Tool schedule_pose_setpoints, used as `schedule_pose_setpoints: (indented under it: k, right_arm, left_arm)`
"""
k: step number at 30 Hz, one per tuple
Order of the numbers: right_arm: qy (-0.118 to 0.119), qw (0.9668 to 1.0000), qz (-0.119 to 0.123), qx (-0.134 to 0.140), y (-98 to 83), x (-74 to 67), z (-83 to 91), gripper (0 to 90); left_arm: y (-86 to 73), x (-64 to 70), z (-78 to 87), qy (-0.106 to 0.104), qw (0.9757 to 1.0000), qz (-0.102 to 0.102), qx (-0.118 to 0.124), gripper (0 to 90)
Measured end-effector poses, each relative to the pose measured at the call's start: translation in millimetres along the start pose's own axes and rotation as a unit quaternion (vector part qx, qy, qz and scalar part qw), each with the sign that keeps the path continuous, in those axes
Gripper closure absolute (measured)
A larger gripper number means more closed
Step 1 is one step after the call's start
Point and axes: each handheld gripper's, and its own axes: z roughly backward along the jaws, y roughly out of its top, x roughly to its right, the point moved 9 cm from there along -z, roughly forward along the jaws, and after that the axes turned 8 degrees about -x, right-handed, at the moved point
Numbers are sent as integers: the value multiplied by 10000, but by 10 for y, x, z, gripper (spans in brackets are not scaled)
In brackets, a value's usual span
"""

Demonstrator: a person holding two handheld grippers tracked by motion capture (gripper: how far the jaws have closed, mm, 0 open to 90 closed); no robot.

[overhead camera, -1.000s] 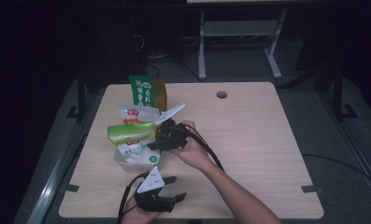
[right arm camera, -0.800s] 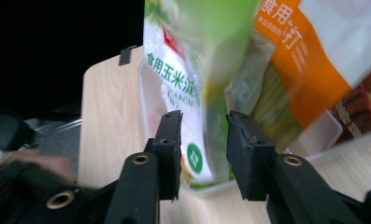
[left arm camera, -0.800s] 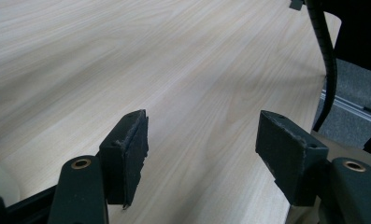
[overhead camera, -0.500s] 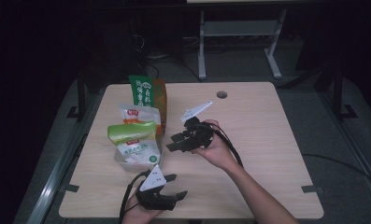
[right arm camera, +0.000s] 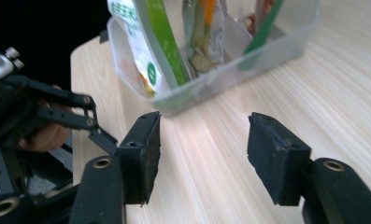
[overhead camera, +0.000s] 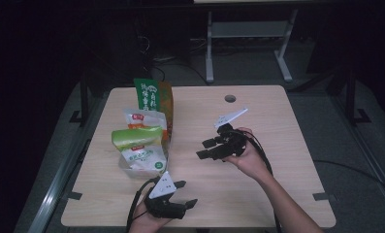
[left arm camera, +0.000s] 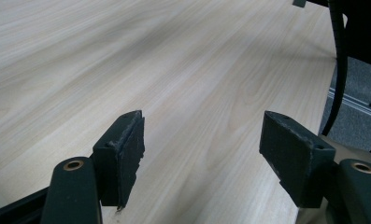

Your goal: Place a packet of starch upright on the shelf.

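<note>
Snack packets upright in clear tub — left gripper, right gripper both fingers spread wide, empty.

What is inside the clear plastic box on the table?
The box holds several snack pouches standing upright: a white-and-green one at one end, others with green and orange print behind it. How many there are, and the box floor under them, cannot be seen.

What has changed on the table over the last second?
The right tool pulled back from the snack packets in the clear tub, moving rightward toward the table's middle, jaws open and empty. The left tool, packets and tub stayed put.
</note>
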Motion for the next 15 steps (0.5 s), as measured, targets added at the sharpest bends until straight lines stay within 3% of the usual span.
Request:
schedule_pose_setpoints:
  k: [15]
  right_arm:
    - [-187,9994,-285,98,-261,226,253,408]
  left_arm:
    - [79,-51,-44,57,10000,-28,-31,301]
